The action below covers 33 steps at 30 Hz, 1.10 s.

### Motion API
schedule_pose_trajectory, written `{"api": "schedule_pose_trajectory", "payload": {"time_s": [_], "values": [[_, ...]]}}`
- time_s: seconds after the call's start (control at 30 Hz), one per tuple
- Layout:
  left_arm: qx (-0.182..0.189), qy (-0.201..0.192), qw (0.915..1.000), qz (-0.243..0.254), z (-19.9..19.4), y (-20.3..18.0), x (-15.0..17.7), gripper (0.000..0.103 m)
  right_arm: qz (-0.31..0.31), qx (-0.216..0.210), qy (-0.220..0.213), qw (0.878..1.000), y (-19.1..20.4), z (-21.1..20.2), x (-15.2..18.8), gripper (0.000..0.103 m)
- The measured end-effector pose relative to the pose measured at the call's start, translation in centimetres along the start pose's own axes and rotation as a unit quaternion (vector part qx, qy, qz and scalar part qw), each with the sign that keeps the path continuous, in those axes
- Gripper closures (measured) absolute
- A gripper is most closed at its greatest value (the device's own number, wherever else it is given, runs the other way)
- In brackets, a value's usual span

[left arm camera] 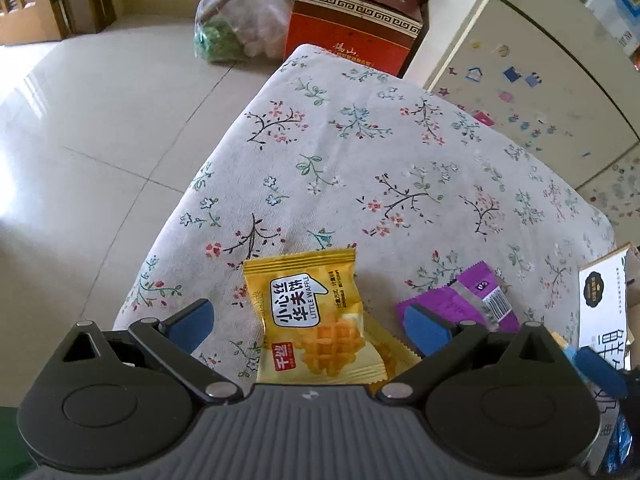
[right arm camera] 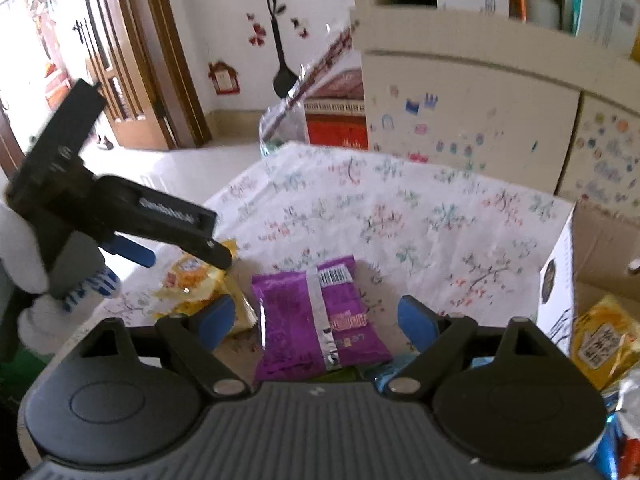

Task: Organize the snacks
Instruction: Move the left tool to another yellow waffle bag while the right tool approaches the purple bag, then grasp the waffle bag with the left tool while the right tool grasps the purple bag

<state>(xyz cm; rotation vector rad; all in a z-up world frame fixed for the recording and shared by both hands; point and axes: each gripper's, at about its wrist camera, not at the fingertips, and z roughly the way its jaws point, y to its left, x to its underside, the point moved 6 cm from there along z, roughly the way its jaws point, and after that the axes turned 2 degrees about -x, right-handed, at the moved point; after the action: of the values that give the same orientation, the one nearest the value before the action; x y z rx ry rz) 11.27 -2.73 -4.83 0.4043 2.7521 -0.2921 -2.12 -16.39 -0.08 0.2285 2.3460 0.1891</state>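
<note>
Floral cloth [left arm camera: 360, 152] covers the cushioned work surface, with pale floor tiles [left arm camera: 88, 120] to one side and a stickered cabinet [left arm camera: 532, 92] behind; the left gripper [left arm camera: 312, 322] stands released, jaws wide, with the yellow waffle packet [left arm camera: 308, 316] lying flat on the cloth between its blue pads and touched by neither; the right gripper [right arm camera: 324, 318] is likewise released, its jaws straddling the purple packet [right arm camera: 316, 316], which lies seam side up and appears untouched. Step in hand, as judged: a two-handed pick of one packet each. To do it well, each gripper should descend until the pads flank the packet's filled middle rather than its crimped ends, then close gently, since thin film slips and the contents may crush; the second yellow wrapper under the waffle packet risks being pinched along with it. Left wrist view alone shows the waffle packet's printed face and a red carton [left arm camera: 352, 24] and a clear bag [left arm camera: 236, 28] on the floor; right wrist view alone shows the left gripper from outside, held in a white-gloved hand [right arm camera: 24, 248], and the open cardboard box [right arm camera: 560, 276] beside the cloth, already holding another yellow packet [right arm camera: 604, 340], the likely destination.
</note>
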Motion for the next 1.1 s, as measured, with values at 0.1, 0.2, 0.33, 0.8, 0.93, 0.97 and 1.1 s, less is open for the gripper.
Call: {"api": "schedule_pose_trajectory", "payload": {"time_s": [0.1,0.2,0.33,0.8,0.93,0.97,1.1], "values": [[-0.005,0.005,1.0000,0.003,0.6,-0.2,-0.1,0.000,-0.006,-0.002,0.008,1.000,0.0,1.0,0.2,0.012],[-0.010,0.010,0.9999,0.002,1.3,-0.3,-0.1,0.000,-0.017,-0.007,0.015,1.000,0.3,1.7,0.3,0.011],[-0.023,0.015,0.9996,0.011,2.2,-0.7,0.1,0.000,-0.039,-0.007,0.023,0.999,0.9,2.7,0.6,0.010],[-0.072,-0.013,0.9965,0.040,2.5,-1.1,1.0,0.000,-0.057,0.011,0.052,0.997,0.8,5.2,2.1,0.007],[-0.074,-0.013,0.9964,0.038,2.4,-1.3,1.2,0.000,-0.054,0.010,0.048,0.997,0.8,5.3,2.1,0.007],[-0.075,-0.013,0.9964,0.038,2.4,-1.3,1.2,0.000,-0.054,0.011,0.048,0.997,0.9,5.3,2.1,0.007],[-0.073,-0.010,0.9964,0.041,2.3,-1.4,1.2,0.000,-0.058,0.012,0.048,0.997,0.9,5.5,2.0,0.007]]}}
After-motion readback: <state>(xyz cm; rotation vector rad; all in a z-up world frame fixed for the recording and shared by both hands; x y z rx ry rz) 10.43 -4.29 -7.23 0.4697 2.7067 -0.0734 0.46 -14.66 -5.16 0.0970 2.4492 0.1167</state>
